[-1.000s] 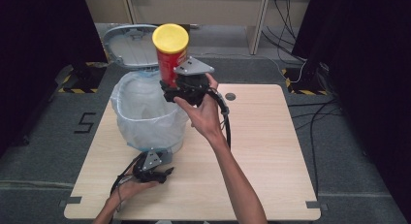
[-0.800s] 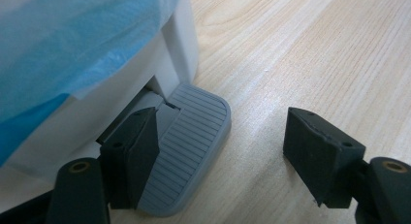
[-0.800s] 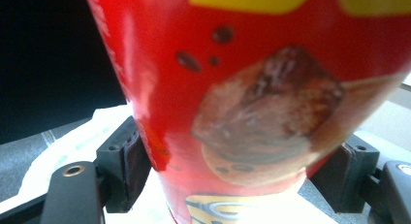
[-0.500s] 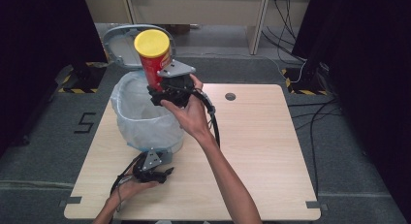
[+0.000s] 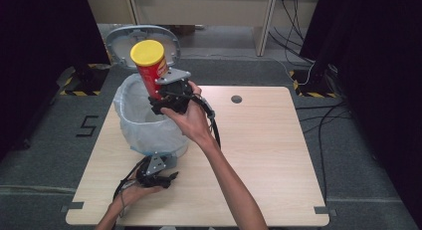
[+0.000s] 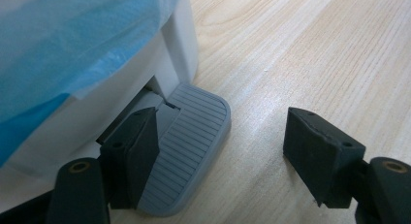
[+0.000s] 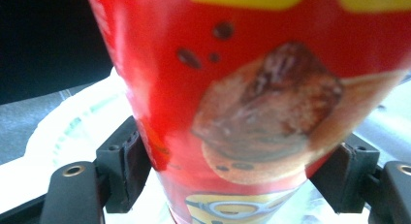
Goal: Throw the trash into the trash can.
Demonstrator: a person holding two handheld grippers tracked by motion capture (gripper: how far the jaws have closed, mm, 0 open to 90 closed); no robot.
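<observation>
A red chip can with a yellow lid is held upright over a white pedal bin lined with a pale blue bag. My right gripper is shut on the can's lower part. In the right gripper view the black jaws clamp both sides of the can, with the bag below. My left gripper sits low at the bin's front. In the left gripper view it stands open, its left jaw resting on the grey ribbed pedal.
The bin's grey lid stands raised behind the can. The bin sits at the left of a wooden table with a round cable port. Cables lie on the floor at the far right.
My right gripper has carried the can leftward and a little lower, from beside the bin's right rim to above its opening. The left gripper has stayed put.
</observation>
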